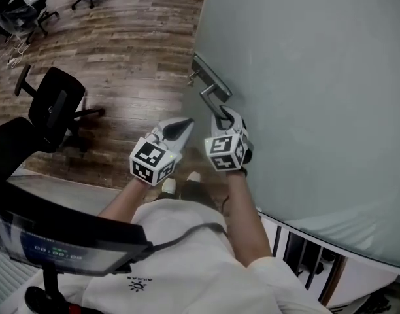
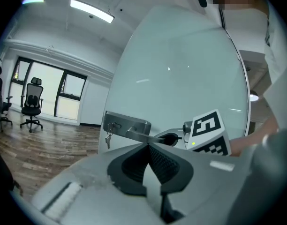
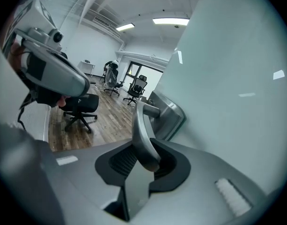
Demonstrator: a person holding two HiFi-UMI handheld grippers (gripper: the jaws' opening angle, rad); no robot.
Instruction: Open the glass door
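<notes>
R tool [image 3: 146, 161] grips door handle [image 3: 141, 123], angled down; L tool [image 2: 147, 146] closed, alongside.

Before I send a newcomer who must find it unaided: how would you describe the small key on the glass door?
Start at the large frosted glass door, then its rectangular brushed-metal lock plate. The small silver key dangles from the plate's keyhole, beside the curved metal lever handle; it alone hangs loose.
</notes>
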